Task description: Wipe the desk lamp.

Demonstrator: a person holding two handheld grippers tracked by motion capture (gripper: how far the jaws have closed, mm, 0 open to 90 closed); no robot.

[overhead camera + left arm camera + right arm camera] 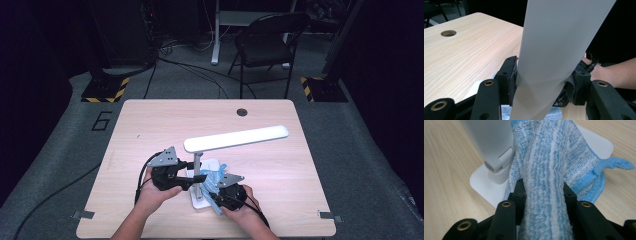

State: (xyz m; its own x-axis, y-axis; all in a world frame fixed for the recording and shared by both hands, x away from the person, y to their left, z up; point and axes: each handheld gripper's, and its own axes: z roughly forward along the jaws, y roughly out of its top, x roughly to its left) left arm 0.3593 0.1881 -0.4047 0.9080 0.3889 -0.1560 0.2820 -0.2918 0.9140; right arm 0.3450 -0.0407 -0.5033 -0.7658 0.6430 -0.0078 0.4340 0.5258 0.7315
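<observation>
The white desk lamp [200, 175] with a long flat head is standing on the near middle of the pale wooden table [150, 125]. A fluffy cloth [544, 170] with blue and white stripes is lying on the lamp's flat white base [481, 182], just right of the post.

The left gripper [192, 181] is squeezing the lamp's white post [549, 62] between its two black jaws, so the lamp is being held steady. The right gripper [216, 196] is pinching a bunched fold of the cloth tight and is pressing it down on the base.

This looks like wiping the lamp clean. To do it well, the left gripper should be keeping a firm hold low on the post, so the lamp is not tipping. The right gripper should be rubbing the cloth flat across the base with soft, even pushes. It should be going slowly close to the post, so the cloth is not snagging on the joint there.

Some things are hard to see. In the high view the cloth and the right gripper are covering much of the base. The left gripper view is cutting off the post at the top. It is hard to tell how much of the base is clean already, or if any dust is there at all.
</observation>
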